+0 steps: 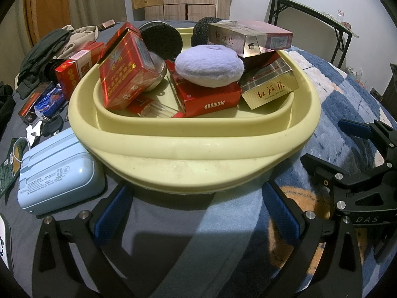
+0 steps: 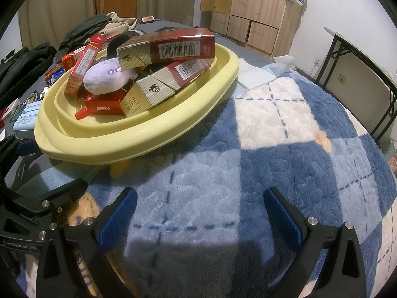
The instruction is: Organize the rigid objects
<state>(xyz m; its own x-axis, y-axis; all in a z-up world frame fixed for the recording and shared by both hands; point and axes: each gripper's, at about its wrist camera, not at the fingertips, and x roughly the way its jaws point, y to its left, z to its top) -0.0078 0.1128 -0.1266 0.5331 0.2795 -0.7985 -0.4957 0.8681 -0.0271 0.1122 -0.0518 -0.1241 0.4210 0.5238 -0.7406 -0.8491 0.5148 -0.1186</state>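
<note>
A pale yellow basin sits on the bed, piled with red and gold cigarette cartons, a red DIAMOND box, a lilac plush puff and black round pads. My left gripper is open just in front of the basin's near rim, holding nothing. My right gripper is open over the blanket, right of the basin, empty. The right gripper also shows at the right in the left wrist view.
A light blue case lies left of the basin. More red boxes, a blue packet and dark clothes lie beyond on the grey sheet. A blue and white plaid blanket covers the right. A folding table stands against the wall.
</note>
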